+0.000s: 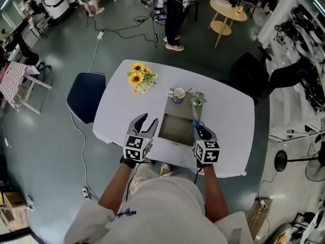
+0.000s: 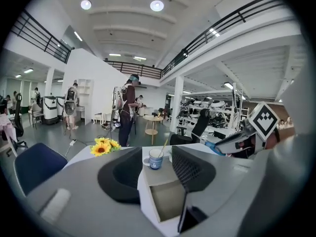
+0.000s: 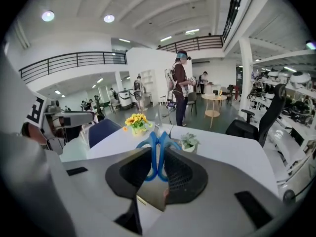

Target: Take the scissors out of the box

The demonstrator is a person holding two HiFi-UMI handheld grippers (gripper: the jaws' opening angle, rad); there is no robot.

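The right claw point(image 3: 158, 171) is clenched on a pair of blue-handled scissors point(image 3: 158, 149). The two plastic loops stick out beyond its dark pads, and the blades are hidden between them. In the head view this claw point(image 1: 199, 129) holds the scissors point(image 1: 195, 124) over the right edge of the open brown cardboard box point(image 1: 177, 120), which sits on the white counter point(image 1: 228, 121).

The left claw point(image 1: 148, 122) hangs by the box's left side. In the left gripper view it point(image 2: 157, 174) is released, its jaws apart with nothing between them and only the box point(image 2: 165, 201) showing past them.

Beyond the box are a blue-and-white cup point(image 1: 177, 94) and a small potted green plant point(image 1: 197, 99). A bunch of yellow sunflowers point(image 1: 138, 77) lies further left.
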